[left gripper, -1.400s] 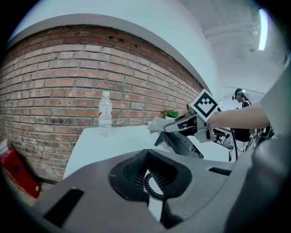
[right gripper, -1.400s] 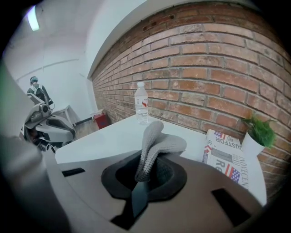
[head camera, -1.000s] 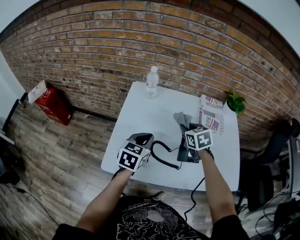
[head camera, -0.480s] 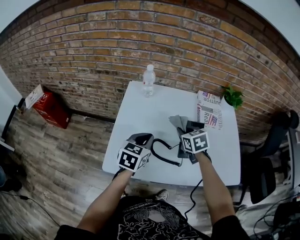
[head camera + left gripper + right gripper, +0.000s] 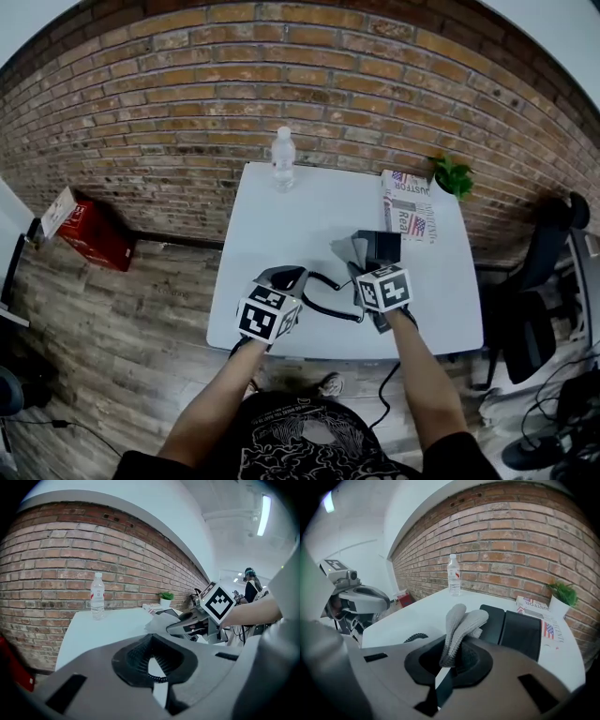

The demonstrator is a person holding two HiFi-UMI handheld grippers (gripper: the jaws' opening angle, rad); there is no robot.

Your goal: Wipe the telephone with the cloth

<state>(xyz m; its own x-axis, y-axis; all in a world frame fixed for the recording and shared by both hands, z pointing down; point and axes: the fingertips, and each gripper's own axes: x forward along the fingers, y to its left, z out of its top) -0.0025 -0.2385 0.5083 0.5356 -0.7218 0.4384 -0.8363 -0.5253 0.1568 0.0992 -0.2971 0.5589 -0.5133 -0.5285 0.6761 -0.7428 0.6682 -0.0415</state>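
1. The telephone (image 5: 377,251) is black and sits on the right half of the white table (image 5: 281,220), toward the near edge. In the right gripper view its body shows as two flat dark panels side by side.
2. The cloth (image 5: 461,623) is grey and knitted. It is folded into a bunch that stands up out of the right gripper (image 5: 451,660), whose jaws are closed tight on its lower end.
3. From the head view the cloth hangs at the telephone's left edge. Whether it touches the telephone cannot be told.
4. A black coiled cord (image 5: 323,298) runs from the telephone leftward across the table to the tip of the left gripper (image 5: 157,667).
5. The left gripper's jaws are drawn together, leaving only a thin slit. A short piece of the coiled cord lies across that slit, pinched between the jaws.
6. The left gripper is low over the table's near-left part, well to the left of the telephone. The right gripper is just in front of the telephone, and both marker cubes face up.
7. A folded newspaper (image 5: 410,208) lies just behind the telephone on the table's right side.
8. A small green plant (image 5: 452,175) stands at the far right corner, next to the newspaper.
9. A clear plastic bottle (image 5: 282,159) stands upright at the far edge, left of centre and well apart from the telephone.
10. A brick wall (image 5: 234,94) runs behind the table.
11. A red box (image 5: 89,225) rests on the wooden floor to the left.
12. A dark office chair (image 5: 548,281) stands to the right.
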